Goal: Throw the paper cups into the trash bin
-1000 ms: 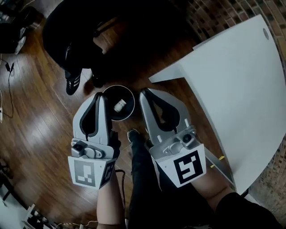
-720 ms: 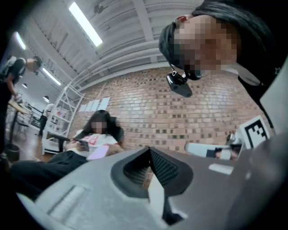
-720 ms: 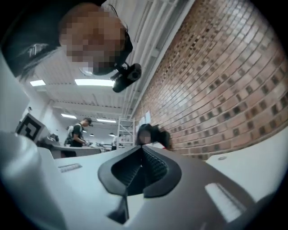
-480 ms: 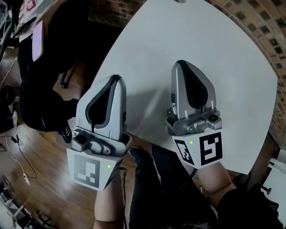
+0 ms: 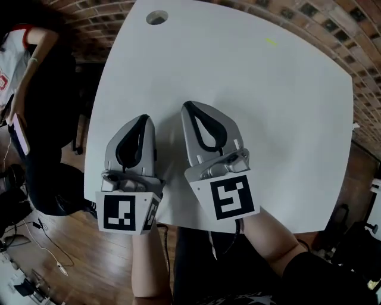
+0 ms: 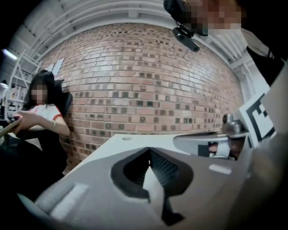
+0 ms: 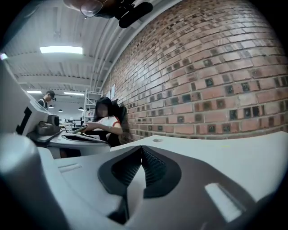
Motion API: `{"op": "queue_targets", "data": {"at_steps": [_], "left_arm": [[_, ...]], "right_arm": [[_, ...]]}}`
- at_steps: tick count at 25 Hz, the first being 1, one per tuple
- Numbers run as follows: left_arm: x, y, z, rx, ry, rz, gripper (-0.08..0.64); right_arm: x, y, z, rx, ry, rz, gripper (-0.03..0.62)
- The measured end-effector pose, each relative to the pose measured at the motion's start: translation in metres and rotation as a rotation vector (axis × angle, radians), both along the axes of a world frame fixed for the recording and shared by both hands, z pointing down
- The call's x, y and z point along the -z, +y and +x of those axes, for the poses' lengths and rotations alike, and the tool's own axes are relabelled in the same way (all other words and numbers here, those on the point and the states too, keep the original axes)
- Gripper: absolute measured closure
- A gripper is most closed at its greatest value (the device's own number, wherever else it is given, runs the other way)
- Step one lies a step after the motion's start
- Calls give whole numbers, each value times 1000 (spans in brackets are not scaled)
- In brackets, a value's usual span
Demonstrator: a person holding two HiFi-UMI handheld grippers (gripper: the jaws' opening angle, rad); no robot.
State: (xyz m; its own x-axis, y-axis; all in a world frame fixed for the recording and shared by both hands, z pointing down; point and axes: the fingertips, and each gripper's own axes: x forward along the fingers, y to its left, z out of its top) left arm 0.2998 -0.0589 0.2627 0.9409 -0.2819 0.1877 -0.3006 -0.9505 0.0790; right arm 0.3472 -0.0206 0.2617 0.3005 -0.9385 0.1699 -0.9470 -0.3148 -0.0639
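Brick wall: behind the table.
White table: under both grippers.
Right gripper: jaws closed together, holding nothing.
Left gripper: jaws closed together, holding nothing, just beside the right gripper.
Paper cups, trash bin: cannot tell where.

The tabletop lies straight ahead of you, and everything else places off it. Your left tongs and right tongs are side by side over its near part. The left pair is close to its left edge, the right pair just beside it toward the middle. A hole sits in its far left corner. A wall runs behind its far edge. A seated person is off its left side, and the floor lies below its near left edge.
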Motion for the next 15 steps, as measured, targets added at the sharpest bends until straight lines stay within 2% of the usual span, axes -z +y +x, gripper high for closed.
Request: {"op": "queue_targets", "data": {"at_steps": [5, 10, 15], "left_arm": [[-16, -4, 11, 1, -91, -67, 565], [-18, -9, 11, 38, -110, -78, 565], [-22, -5, 17, 24, -102, -71, 565]], "right_arm": [[-12, 1, 7, -16, -42, -68, 584], [-21, -4, 8, -9, -83, -129, 584], [-25, -2, 11, -15, -92, -116, 584]]}}
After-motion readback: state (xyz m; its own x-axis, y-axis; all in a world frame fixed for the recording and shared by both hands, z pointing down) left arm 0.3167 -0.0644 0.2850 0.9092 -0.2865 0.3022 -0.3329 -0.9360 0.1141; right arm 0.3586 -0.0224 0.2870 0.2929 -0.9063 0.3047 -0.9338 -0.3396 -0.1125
